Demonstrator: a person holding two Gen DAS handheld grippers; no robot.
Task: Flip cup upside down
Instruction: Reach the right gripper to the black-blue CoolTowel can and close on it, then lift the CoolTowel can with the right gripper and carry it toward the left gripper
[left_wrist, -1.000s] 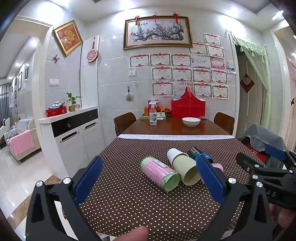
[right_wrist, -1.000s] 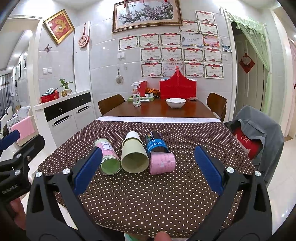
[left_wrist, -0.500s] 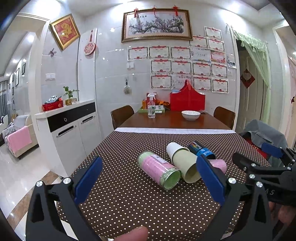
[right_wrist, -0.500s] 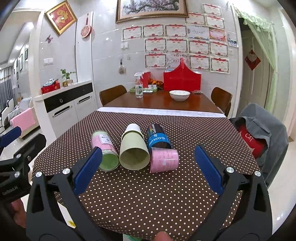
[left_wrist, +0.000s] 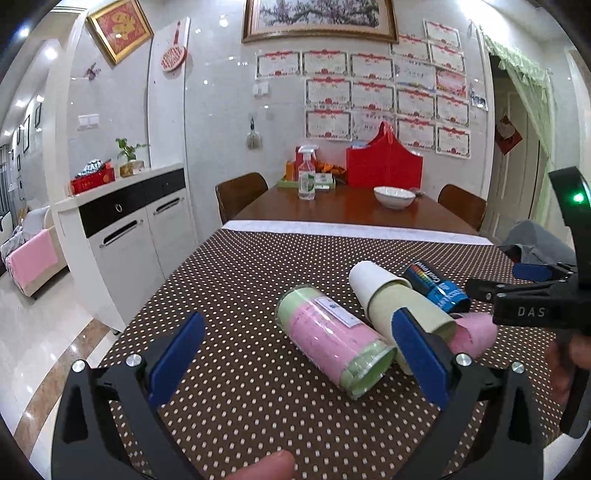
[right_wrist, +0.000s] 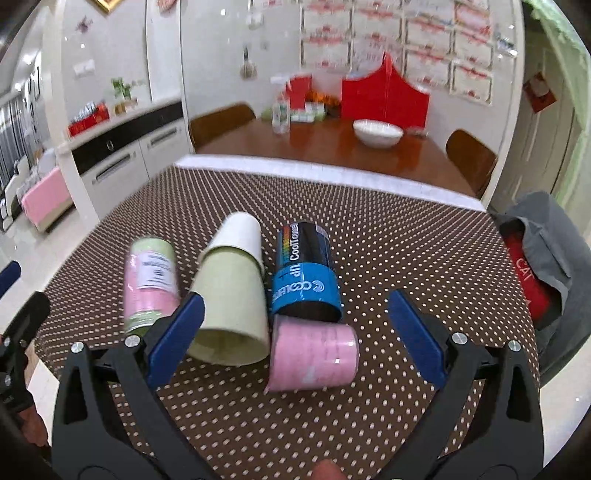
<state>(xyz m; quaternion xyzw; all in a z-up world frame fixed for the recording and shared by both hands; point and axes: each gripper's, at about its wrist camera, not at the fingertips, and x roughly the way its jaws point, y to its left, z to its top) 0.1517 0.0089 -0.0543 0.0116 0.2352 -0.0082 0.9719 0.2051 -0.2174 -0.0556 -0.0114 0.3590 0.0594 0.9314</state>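
Observation:
Several cups lie on their sides on the brown dotted tablecloth (right_wrist: 388, 243): a pink-and-green cup (right_wrist: 149, 284), a pale green cup (right_wrist: 231, 306) with a white cup (right_wrist: 240, 232) nested at its base, a black-and-blue cup (right_wrist: 304, 277) and a small pink cup (right_wrist: 314, 354). My right gripper (right_wrist: 295, 332) is open, low over the small pink cup, with its jaws to either side of the group. My left gripper (left_wrist: 299, 358) is open just in front of the pink-and-green cup (left_wrist: 332, 339). The right gripper's body (left_wrist: 532, 306) shows at the right of the left wrist view.
A white bowl (right_wrist: 376, 133), a spray bottle (left_wrist: 306, 177) and a red box (left_wrist: 384, 162) stand on the bare wooden far end of the table. Chairs stand at the sides, one draped with a grey jacket (right_wrist: 543, 266). A white cabinet (left_wrist: 122, 229) is on the left.
Both grippers have moved forward and lower toward the cups. The right gripper has come much closer, with the small pink cup now between its jaws. The cups have not moved.

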